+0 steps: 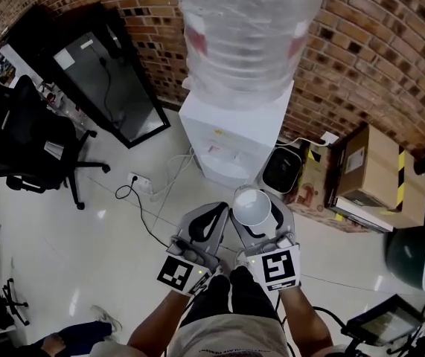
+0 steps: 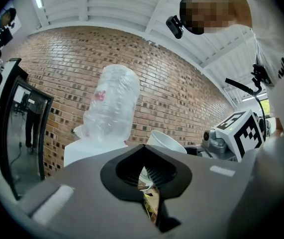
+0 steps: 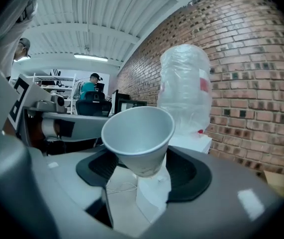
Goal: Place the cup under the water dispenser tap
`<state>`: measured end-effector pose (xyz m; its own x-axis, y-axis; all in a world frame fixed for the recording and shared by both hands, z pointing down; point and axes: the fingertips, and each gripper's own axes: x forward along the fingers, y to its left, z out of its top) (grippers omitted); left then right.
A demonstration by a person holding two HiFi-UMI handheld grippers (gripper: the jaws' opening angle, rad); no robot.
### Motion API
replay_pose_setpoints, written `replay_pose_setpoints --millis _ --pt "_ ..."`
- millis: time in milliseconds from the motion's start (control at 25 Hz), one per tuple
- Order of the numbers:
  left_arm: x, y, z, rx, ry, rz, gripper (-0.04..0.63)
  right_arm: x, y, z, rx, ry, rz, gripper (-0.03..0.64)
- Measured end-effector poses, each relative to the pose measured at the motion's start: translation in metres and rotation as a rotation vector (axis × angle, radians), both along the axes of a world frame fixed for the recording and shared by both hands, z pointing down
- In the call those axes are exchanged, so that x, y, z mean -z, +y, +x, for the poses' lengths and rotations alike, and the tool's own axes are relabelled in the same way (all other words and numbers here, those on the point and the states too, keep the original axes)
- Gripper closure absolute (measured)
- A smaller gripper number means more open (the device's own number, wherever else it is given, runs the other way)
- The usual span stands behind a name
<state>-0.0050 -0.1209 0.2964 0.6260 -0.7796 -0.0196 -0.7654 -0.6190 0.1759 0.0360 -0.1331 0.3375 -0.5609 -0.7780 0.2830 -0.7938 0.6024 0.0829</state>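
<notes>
White cup (image 1: 253,205) is clamped upright in the right tongs (image 1: 259,222), short of the water dispenser (image 1: 236,129); left tongs (image 1: 209,227) are closed, empty. It should be kept level and centred under the tap (image 1: 213,148).

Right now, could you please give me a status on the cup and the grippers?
Left gripper shut, empty. Right gripper shut on cup, mouth up. Cup short of dispenser, not yet under tap. Nothing seen between them.
</notes>
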Motion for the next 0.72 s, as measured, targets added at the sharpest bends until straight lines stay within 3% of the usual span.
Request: replay_pose_setpoints --millis 720 --pt "-0.144 -0.063 -0.024 0.067 0.031 -0.090 0.603 -0.174 -0.064 -0.016 -0.057 0.002 -0.127 0.305"
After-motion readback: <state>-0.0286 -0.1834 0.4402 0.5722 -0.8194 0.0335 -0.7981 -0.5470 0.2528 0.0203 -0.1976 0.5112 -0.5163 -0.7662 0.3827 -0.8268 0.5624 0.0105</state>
